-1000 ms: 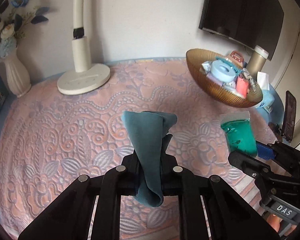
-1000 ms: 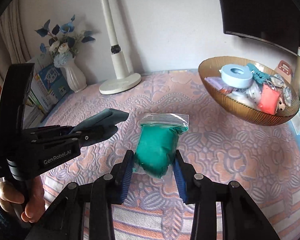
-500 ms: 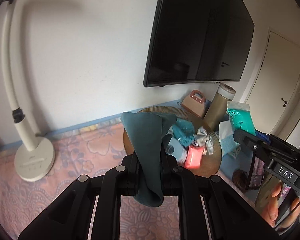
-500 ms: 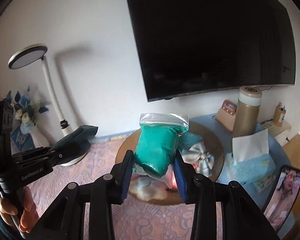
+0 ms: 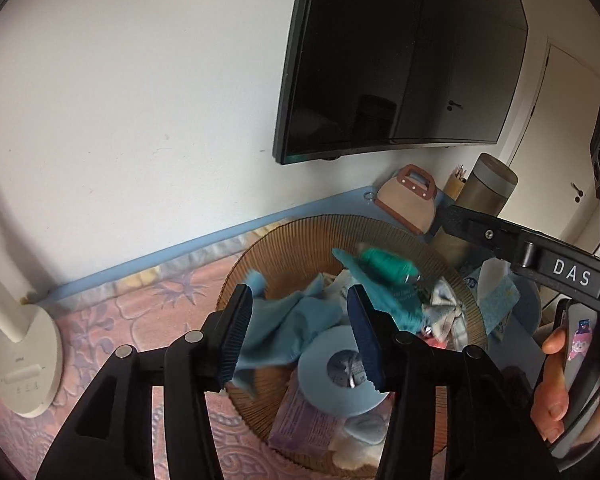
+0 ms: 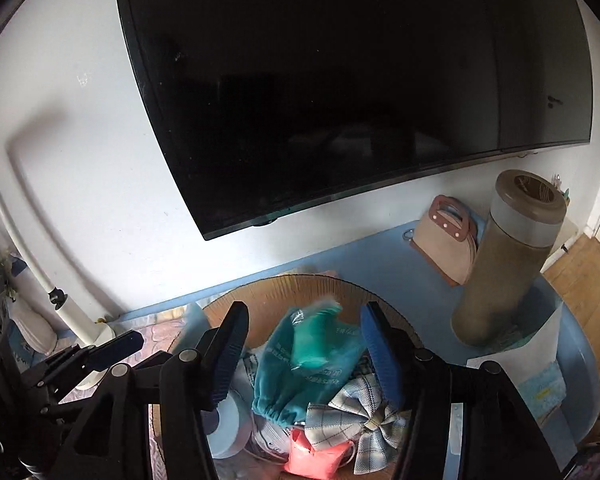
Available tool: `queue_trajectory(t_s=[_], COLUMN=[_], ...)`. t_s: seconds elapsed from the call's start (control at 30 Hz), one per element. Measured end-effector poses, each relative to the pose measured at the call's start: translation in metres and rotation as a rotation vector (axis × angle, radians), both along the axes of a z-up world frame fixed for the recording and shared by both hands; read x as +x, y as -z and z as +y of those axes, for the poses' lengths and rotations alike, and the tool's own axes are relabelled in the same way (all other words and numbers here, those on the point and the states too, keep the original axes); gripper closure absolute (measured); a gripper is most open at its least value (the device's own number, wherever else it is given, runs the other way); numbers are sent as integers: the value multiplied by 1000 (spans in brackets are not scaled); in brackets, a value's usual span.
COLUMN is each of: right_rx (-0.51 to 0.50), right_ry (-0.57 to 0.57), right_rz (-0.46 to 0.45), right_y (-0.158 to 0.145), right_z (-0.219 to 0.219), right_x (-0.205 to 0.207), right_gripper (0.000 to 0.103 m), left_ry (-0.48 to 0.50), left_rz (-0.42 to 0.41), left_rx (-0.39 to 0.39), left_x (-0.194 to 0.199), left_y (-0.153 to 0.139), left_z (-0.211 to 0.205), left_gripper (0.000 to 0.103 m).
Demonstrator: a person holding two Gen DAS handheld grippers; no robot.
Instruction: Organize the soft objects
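Both grippers hang over the amber ribbed bowl (image 5: 300, 227), and the jaws of both are opening. My left gripper (image 5: 298, 334) has let go of the blue-green cloth (image 5: 288, 328), which shows loose between its fingers and drapes into the bowl. In the right wrist view my right gripper (image 6: 304, 350) stands open above the green filled zip bag (image 6: 314, 338). The bag is blurred and free of the pads, lying on a teal drawstring pouch (image 6: 300, 384) in the bowl (image 6: 284, 282). The same green bag (image 5: 388, 266) appears blurred in the left wrist view.
The bowl also holds a pale blue tape roll (image 5: 340, 368), a plaid bow (image 6: 364, 412) and a red pouch (image 6: 316, 456). A tall thermos (image 6: 512, 256), a pink handbag-shaped item (image 6: 444, 240) and tissues stand beyond it. A wall screen (image 6: 340, 80) hangs above; a lamp base (image 5: 24, 364) sits left.
Both grippers swung from over the pink mat to above the bowl. Both opened; the cloth and the green bag left the jaws and dropped into the bowl.
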State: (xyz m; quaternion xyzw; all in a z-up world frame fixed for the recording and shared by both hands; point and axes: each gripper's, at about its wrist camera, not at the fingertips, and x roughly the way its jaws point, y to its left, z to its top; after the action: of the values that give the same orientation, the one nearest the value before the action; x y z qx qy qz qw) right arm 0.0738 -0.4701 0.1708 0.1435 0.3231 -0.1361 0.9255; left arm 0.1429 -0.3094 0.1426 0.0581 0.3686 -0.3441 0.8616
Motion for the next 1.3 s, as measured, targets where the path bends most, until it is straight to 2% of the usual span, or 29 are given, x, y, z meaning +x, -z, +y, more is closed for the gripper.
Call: queue_trajectory(t_s=[0.17,0.37,0.43,0.47,0.5,0.6,0.67,0.7,0.83,0.93,1.0,1.13,1.2,1.3], right_rx=[30,25,22,24,26,21,29,36,-10,-88,-129,-122,-116,-147], right_ry=[-19,-140,-200,-232,-268,-345,-365,-370,-357,-334,-316,-291,-301,-305], right_rz=[5,-33,-48,-57,-67,-83,-77,-75,-30,-12,4,33,31,32], right_y=[12,2,-2,-4,-4,6,24,36,88,114,123,127,123,120], right_z=[15,83,113,128,143,186,208,216,247,256,256,246,243,244], right_x=[-26,-61,-70,-75,-80,-94,-99,-101,-102,-105,-106,-104,-102,-96], right_gripper=[46,44,43,43,43,39,16,14,14,14,14,14,14,14], left_ry=[-30,-117,-151,-173,-202,-291,-352,-386,-518,-569,-578,-606,-612,-613], left_rz=[14,-14,-29,-36,-43,-84,-74,-62,2,-4,1,26,8,-20], left_rx=[4,-19,-41,-52,-62,-87,-98,-91,-36,45,63,30,12,36], left_x=[-18,-61,-79,-89,-98,-130,-147,-153,-163,-166,-164,-157,-153,-145], left_y=[3,-22,-34,-38,-41,-41,-27,-16,42,70,79,80,76,79], left_z=[42,116,146,161,176,220,246,257,289,297,299,305,305,296], left_gripper=[56,56,41,25,18,17,17,17,17,17,17,17,17,17])
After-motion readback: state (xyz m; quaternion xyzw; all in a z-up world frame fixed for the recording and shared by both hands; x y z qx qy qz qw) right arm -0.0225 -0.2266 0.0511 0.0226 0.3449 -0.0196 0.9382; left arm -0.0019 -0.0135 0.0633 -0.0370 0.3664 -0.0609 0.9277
